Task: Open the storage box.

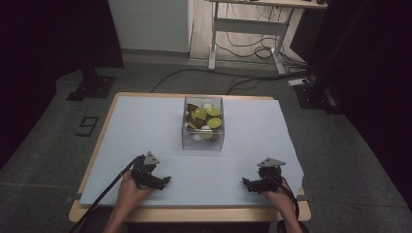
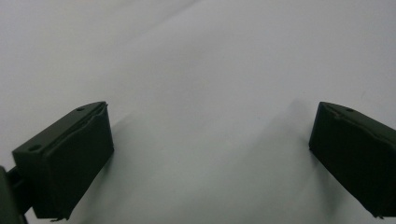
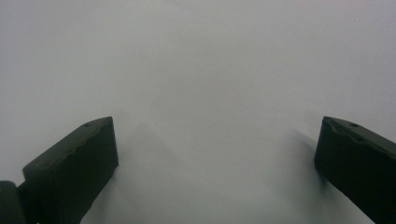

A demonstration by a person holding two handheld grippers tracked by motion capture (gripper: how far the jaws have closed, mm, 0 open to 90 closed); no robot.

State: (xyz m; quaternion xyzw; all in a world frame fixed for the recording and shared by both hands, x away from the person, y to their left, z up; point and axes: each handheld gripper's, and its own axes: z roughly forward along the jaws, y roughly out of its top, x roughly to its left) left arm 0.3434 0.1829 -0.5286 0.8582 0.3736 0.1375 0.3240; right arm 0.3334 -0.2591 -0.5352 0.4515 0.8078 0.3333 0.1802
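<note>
Your left gripper (image 1: 163, 181) and right gripper (image 1: 246, 183) rest low at the near edge of the white sheet (image 1: 145, 121), jaws wide apart and empty. The clear box (image 1: 202, 141) of green, brown and white pieces stands untouched mid-table, well apart from both; by this reading, all the handling remains ahead.

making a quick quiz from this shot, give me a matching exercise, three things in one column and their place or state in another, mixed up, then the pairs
Things:
1. left gripper
2. right gripper
3. clear box

Places or states:
A. stands at the middle of the table's white sheet, holding green, brown and white pieces
B. open, resting near the front edge at the right of the high view
C. open, resting near the front edge at the left of the high view

Pairs: 1-C, 2-B, 3-A
</note>
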